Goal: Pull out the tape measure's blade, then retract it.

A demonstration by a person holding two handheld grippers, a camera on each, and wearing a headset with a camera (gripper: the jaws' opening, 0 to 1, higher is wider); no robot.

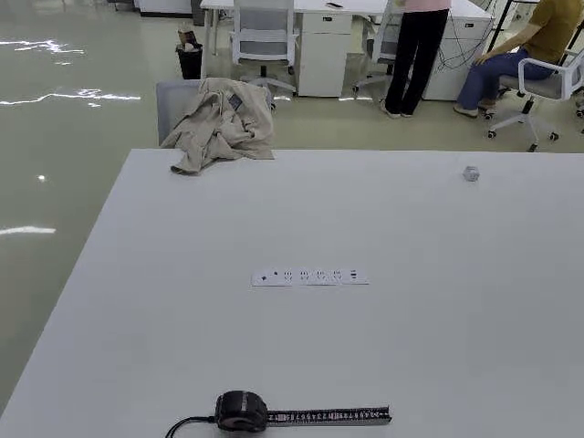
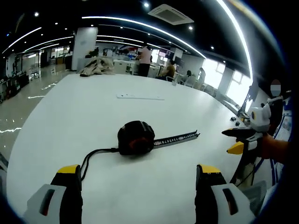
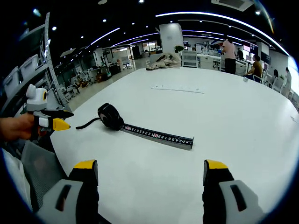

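A black tape measure lies near the front edge of the white table. Its blade is drawn out a short way to the right and rests flat; a black wrist cord trails off its left. In the left gripper view the tape measure sits ahead of my left gripper, which is open with nothing between its jaws. My right gripper is open too, back from the blade and the case. Each gripper also shows at the edge of the other's view: the right gripper, the left gripper.
A white power strip lies mid-table. A beige jacket hangs over a chair at the far left edge. A small grey object sits far right. Behind the table stand office chairs, desks and people.
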